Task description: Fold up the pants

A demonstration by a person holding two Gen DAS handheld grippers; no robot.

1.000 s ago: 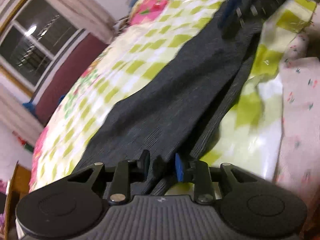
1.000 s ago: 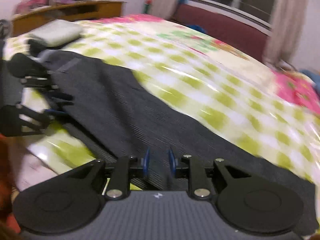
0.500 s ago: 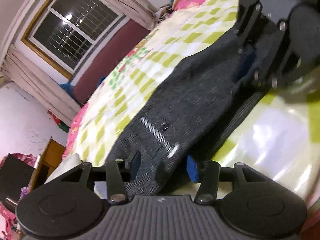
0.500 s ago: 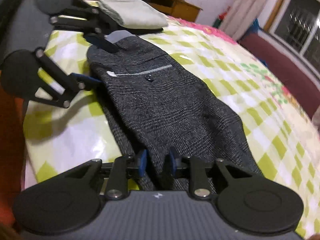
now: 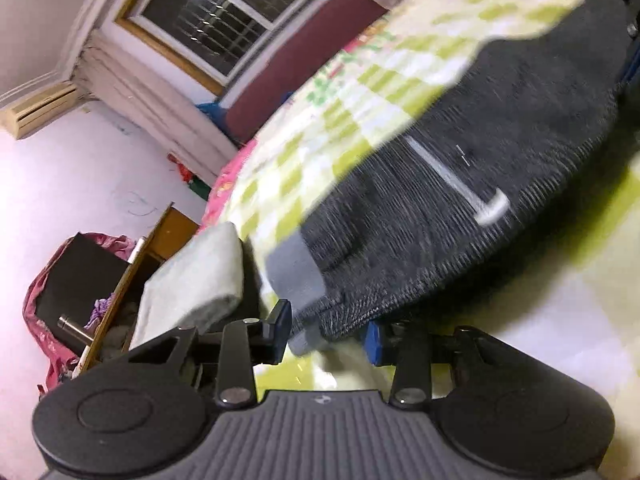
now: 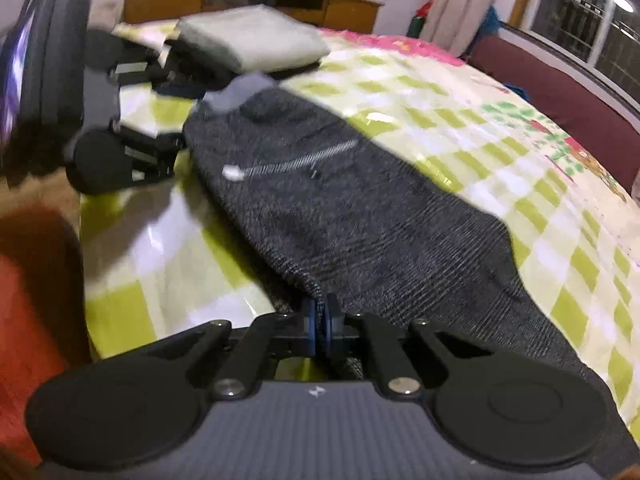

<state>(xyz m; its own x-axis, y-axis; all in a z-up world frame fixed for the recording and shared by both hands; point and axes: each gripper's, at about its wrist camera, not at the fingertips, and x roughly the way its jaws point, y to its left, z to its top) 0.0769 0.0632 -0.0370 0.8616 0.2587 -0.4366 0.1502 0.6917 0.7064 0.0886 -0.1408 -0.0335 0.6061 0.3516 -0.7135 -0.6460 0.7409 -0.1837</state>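
One pair of pants (image 6: 360, 208) lies on a bed (image 6: 460, 120) covered by a glossy sheet checked in lime green and white, with pink flowered patches toward its far side. The pants are dark charcoal with a fine woven grain, doubled lengthwise into a single long strip; a pale welt pocket line (image 5: 448, 172) crosses the seat, ending in a light curved mark, and a lighter grey waistband lining (image 5: 296, 272) shows at the end near the left tool. That left tool (image 5: 326, 334) has its two fingers spread apart, the corner of the waistband sitting between them, though motion blur hides whether either pad touches the cloth. The right tool (image 6: 319, 322) has its blue-padded fingers pressed together, pinching a fold of the dark fabric along the near edge of the strip. In the right wrist view the left tool (image 6: 180, 120) appears blurred at the waistband end. One folded pale grey-green cloth (image 6: 252, 36) rests on the bed just beyond the waistband. Past it stands one wooden headboard shelf (image 6: 256, 0), and one barred window (image 5: 228, 20) with pale curtains sits above a maroon surface along the bed's far side.
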